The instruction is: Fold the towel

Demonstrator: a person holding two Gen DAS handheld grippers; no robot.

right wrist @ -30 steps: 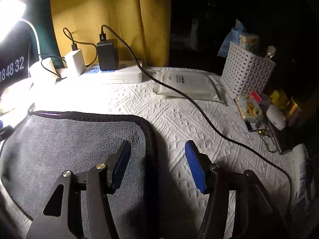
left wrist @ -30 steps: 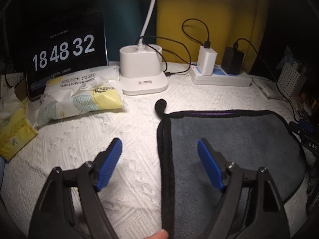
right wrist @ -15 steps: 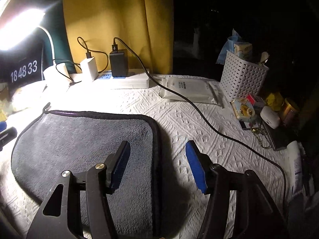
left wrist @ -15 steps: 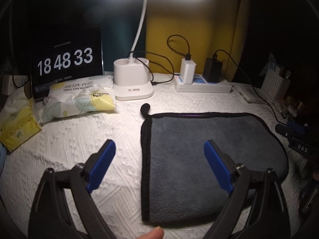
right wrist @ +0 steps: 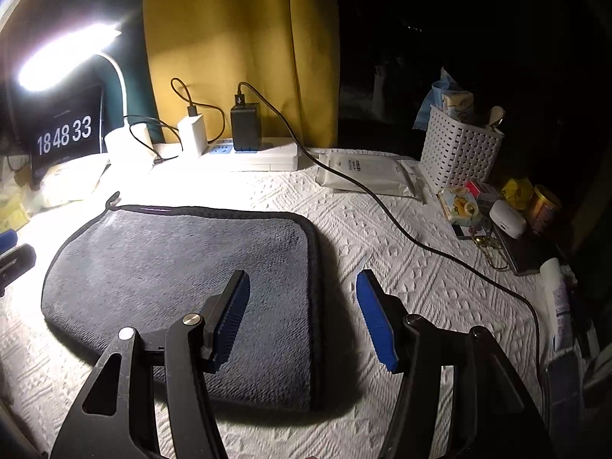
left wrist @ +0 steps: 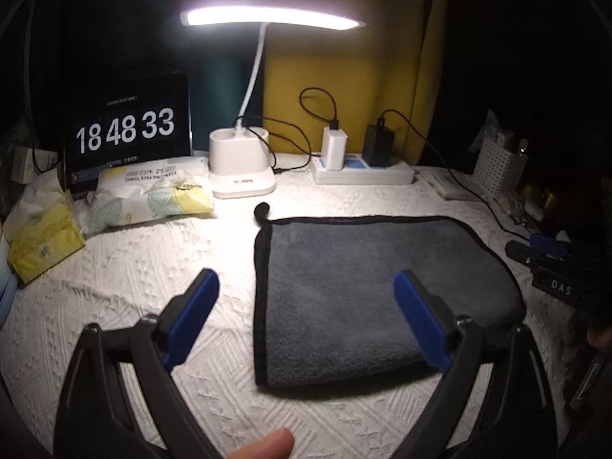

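A grey towel with black edging (left wrist: 363, 290) lies folded and flat on the white textured tablecloth; it also shows in the right wrist view (right wrist: 183, 275). A small hanging loop (left wrist: 262, 208) sticks out at its far left corner. My left gripper (left wrist: 306, 306) is open and empty, raised above the towel's left edge. My right gripper (right wrist: 302, 313) is open and empty, raised above the towel's right edge. The right gripper also shows at the right edge of the left wrist view (left wrist: 550, 252).
At the back stand a lit desk lamp (left wrist: 241, 176), a clock screen (left wrist: 126, 134), a power strip with chargers (left wrist: 359, 170) and tissue packs (left wrist: 153, 195). A black cable (right wrist: 420, 241), a white basket (right wrist: 459, 149) and small items lie to the right.
Both grippers have lifted up and back from the towel, so more of the table and lamp shows. The towel lies still. The clock went from 18:48:32 to 18:48:33.
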